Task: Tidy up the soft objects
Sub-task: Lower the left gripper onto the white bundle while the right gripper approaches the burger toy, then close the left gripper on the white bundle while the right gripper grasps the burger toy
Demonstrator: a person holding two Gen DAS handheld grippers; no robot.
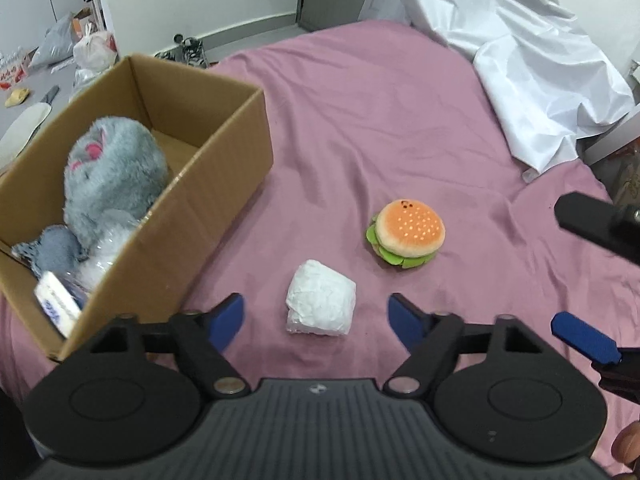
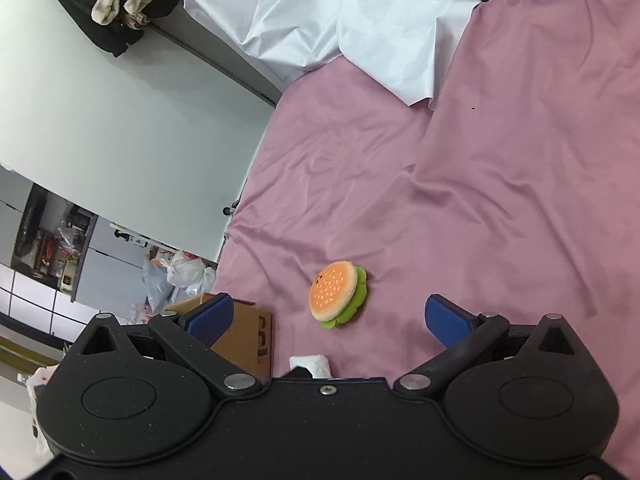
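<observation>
**Left tool poised over the white packet, jaws apart**

The left tool is held with its blue pads apart, nothing clamped; the white wrapped packet lies on the pink bed sheet straight ahead, between the pads but untouched. No long axis is evident on the squarish packet. The plush burger sits just beyond it, away from the cardboard box, nearer the right tool, which is also spread and empty. The grey plush inside the box is shown only in the left view; in the right view only a box corner and a sliver of the packet are seen.
</observation>
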